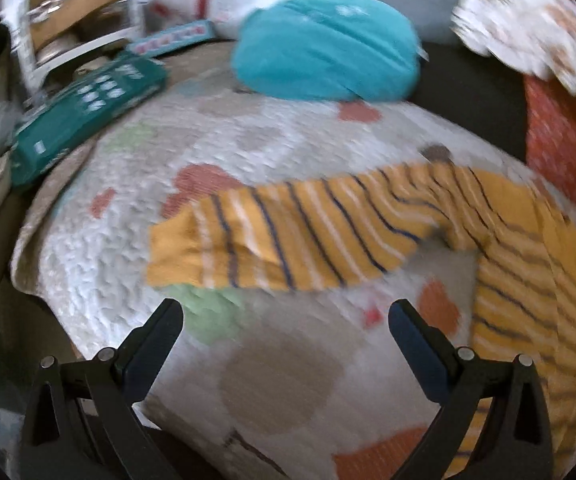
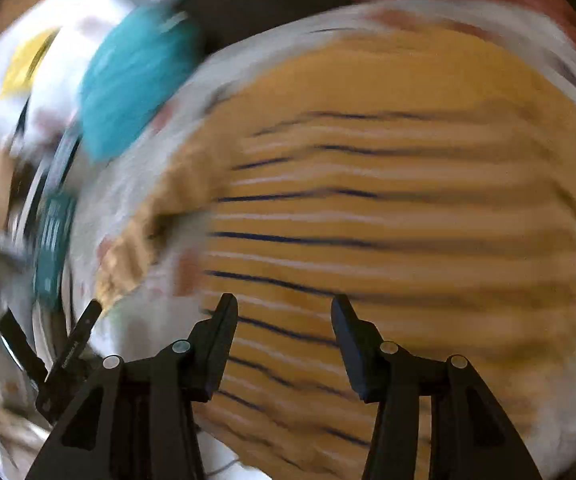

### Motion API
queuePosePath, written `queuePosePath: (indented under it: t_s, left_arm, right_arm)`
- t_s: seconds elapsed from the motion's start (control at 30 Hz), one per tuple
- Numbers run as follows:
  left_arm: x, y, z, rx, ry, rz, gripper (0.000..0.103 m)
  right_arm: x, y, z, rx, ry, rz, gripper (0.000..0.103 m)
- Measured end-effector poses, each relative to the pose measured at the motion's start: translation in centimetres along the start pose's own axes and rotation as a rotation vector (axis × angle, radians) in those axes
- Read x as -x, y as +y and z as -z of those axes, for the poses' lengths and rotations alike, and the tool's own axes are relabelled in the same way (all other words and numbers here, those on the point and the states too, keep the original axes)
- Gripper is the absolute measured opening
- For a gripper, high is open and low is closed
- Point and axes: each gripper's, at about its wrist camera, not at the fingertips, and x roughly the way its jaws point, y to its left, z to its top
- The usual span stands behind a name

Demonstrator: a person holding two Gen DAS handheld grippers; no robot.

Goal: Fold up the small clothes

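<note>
A small yellow shirt with navy and white stripes [image 1: 327,232] lies spread on a patterned quilt [image 1: 272,364]; one sleeve stretches left, the body runs down the right side. My left gripper [image 1: 286,316] is open and empty, just in front of the sleeve, above the quilt. In the right wrist view the shirt's body [image 2: 387,200] fills the frame, blurred by motion. My right gripper [image 2: 284,312] is open and empty, hovering over the shirt's body. The other gripper [image 2: 72,360] shows at the lower left of that view.
A folded teal garment [image 1: 327,48] lies at the quilt's far edge, also in the right wrist view [image 2: 136,80]. A dark green box [image 1: 84,116] sits at the far left. A red patterned cloth [image 1: 567,140] and white printed fabric [image 1: 527,12] lie at the right.
</note>
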Motion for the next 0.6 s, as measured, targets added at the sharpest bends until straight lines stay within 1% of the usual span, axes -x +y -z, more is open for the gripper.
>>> queuePosePath:
  t_s: [0.03, 0.07, 0.1, 0.13, 0.2, 0.27, 0.37, 0.43, 0.53, 0.6]
  left_arm:
    - [0.0, -1.0, 0.8, -0.022, 0.027, 0.022, 0.103]
    - [0.1, -1.6, 1.2, -0.034, 0.042, 0.029, 0.103]
    - [0.2, -2.6, 2.2, -0.063, 0.069, 0.043, 0.101]
    - [0.4, -3.1, 2.7, -0.078, 0.078, 0.048, 0.097]
    - [1.3, -4.8, 4.5, -0.131, 0.097, 0.063, 0.096]
    - [2.0, -5.6, 5.8, -0.154, 0.115, 0.081, 0.096]
    - [2.4, -6.4, 7.7, -0.183, 0.174, 0.115, 0.096]
    - [2.2, -6.6, 8.6, -0.187, 0.219, 0.143, 0.096]
    - [1.5, -6.8, 9.5, -0.17, 0.299, 0.195, 0.096]
    - [1.2, -7.1, 10.0, -0.167, 0.33, 0.214, 0.096]
  right_arm:
    - [2.2, -3.4, 1.2, -0.066, -0.031, 0.02, 0.055]
    - [3.6, -5.3, 2.2, -0.099, -0.05, 0.043, 0.057]
    - [4.6, -6.8, 2.9, -0.118, -0.068, 0.066, 0.059]
    - [6.1, -8.7, 4.2, -0.133, -0.095, 0.108, 0.061]
    - [7.5, -10.9, 6.0, -0.145, -0.127, 0.171, 0.061]
    - [8.2, -12.5, 7.6, -0.166, -0.156, 0.2, 0.061]
    - [7.9, -14.4, 9.5, -0.221, -0.182, 0.181, 0.061]
    - [7.1, -15.6, 10.3, -0.269, -0.191, 0.14, 0.061]
    - [5.8, -16.4, 11.5, -0.303, -0.181, 0.076, 0.061]
    - [4.9, -16.3, 12.2, -0.301, -0.164, 0.067, 0.061]
